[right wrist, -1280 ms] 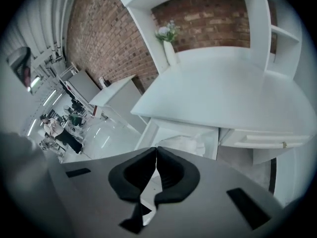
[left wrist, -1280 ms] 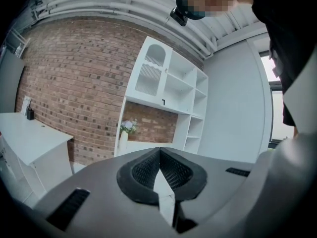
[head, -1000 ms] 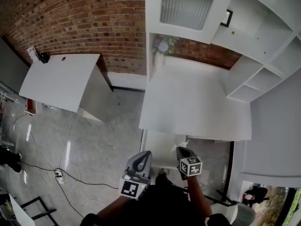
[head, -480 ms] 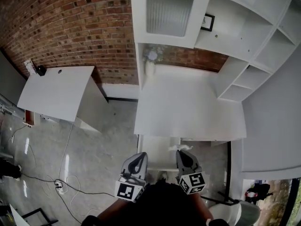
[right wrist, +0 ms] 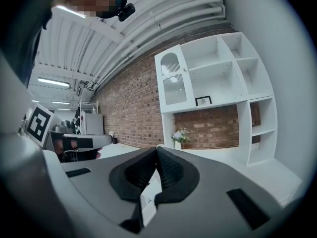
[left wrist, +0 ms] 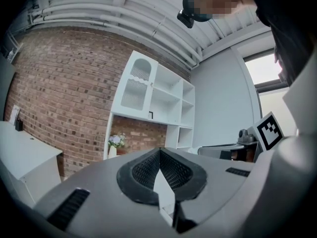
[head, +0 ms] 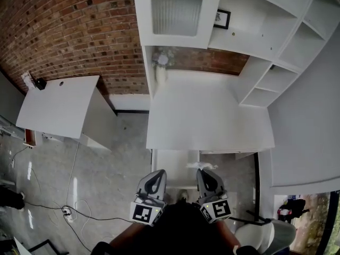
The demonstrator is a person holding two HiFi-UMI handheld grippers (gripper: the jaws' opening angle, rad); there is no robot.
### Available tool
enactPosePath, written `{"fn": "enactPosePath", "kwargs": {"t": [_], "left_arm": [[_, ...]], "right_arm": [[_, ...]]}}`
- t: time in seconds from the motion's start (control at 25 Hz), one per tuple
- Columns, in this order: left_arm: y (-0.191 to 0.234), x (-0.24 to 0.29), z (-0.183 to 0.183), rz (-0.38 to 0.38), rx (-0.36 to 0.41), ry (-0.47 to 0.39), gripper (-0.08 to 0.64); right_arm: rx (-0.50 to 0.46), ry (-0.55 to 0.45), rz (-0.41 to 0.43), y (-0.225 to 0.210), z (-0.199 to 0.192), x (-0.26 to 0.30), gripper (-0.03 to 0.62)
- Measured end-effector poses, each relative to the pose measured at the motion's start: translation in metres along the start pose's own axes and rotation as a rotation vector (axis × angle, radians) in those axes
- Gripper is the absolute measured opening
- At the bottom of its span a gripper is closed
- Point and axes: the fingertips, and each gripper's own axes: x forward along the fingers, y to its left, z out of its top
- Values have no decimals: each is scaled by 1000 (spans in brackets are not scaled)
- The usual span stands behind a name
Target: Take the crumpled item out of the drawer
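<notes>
Near the open drawer (head: 175,159) — the left gripper (head: 158,173) is held with jaws pressed together on nothing; the right gripper (head: 204,172) is clamped on a white scrap (head: 195,165).

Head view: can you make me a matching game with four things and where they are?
Things:
1 vase of flowers
2 picture frame
3 drawer
4 side table

Places:
A on a shelf
B pulled open under the desk top
C at the back of the desk top, by the brick wall
D standing alone on the left

Pairs: 1-C, 2-A, 3-B, 4-D
</notes>
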Motion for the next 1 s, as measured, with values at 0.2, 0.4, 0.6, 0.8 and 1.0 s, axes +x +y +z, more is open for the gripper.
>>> {"fn": "enactPosePath", "kwargs": {"t": [0.2,0.4,0.6,0.8,1.0], "left_arm": [[-4,0,-8,-14,35,22,25],[-10,4,2,-11,-9,-7,25],[-12,1,-4,-10,11,7,25],[-11,-4,-10,-11,37,23,25],[-13,-5,-10,-10,32,30,25]], "right_arm": [[-10,-2,-3,-2,0,-6,15],[-1,-7,-8,-4,1,-10,15],[-1,-2,-5,-4,1,-13,15],[-3,-2,-3,-2,1,-16,15],[-3,1,0,-1,1,-17,15]]}}
